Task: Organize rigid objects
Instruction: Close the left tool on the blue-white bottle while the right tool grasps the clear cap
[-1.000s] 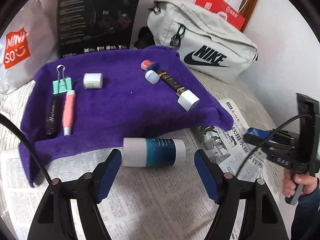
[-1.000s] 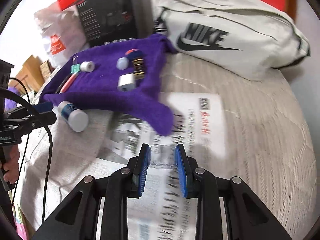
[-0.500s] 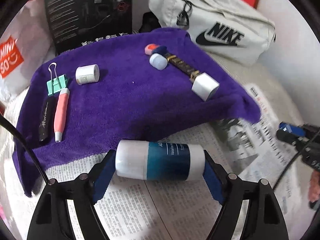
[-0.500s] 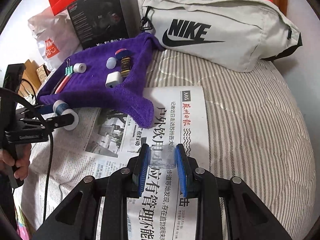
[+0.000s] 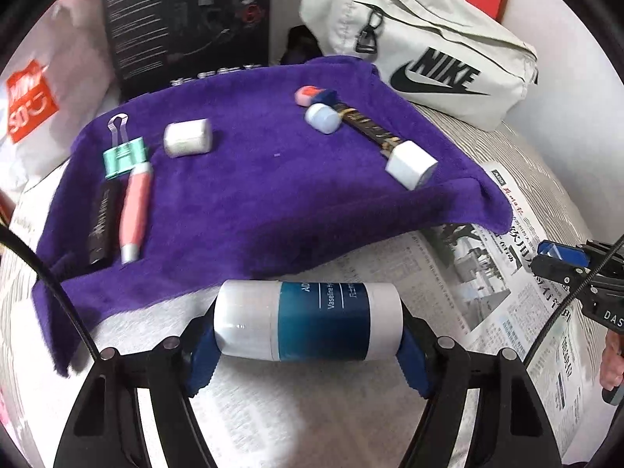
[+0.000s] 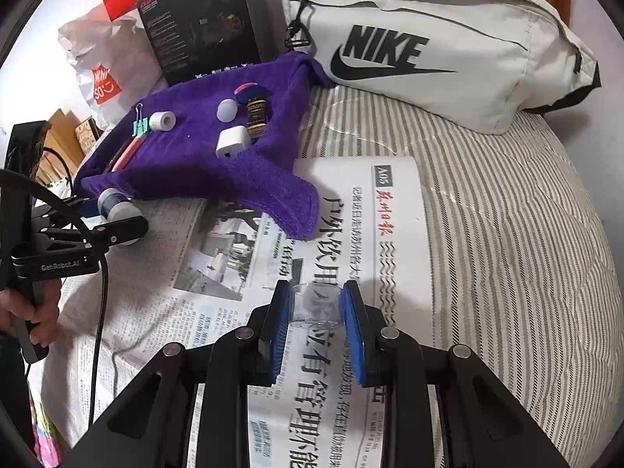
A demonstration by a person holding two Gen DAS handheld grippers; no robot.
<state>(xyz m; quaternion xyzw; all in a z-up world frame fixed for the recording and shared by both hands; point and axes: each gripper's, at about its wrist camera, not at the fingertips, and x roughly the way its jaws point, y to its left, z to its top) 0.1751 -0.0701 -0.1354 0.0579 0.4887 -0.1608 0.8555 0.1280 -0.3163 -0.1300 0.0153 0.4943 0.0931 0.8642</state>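
Note:
My left gripper point(image 5: 308, 335) is shut endwise on a white and blue Vaseline bottle point(image 5: 308, 319), held just in front of the purple towel point(image 5: 253, 195); it also shows in the right wrist view point(image 6: 115, 204). On the towel lie a green binder clip point(image 5: 124, 156), a pink pen point(image 5: 134, 210), a black tube point(image 5: 102, 222), a white roll point(image 5: 187, 137), a white cube point(image 5: 409, 163), a gold-black stick point(image 5: 366, 128) and small round caps point(image 5: 321, 117). My right gripper point(image 6: 316, 312) is shut on a small clear plastic piece point(image 6: 316, 304) above the newspaper point(image 6: 351, 234).
A grey Nike bag point(image 6: 429, 46) lies behind the towel on the striped bed cover point(image 6: 507, 234). A black box point(image 5: 187, 15) and a white Miniso bag point(image 5: 35, 89) stand at the back left.
My left gripper moved forward around the Vaseline bottle and closed on its ends. My right gripper, holding the clear piece, drew back over the newspaper.

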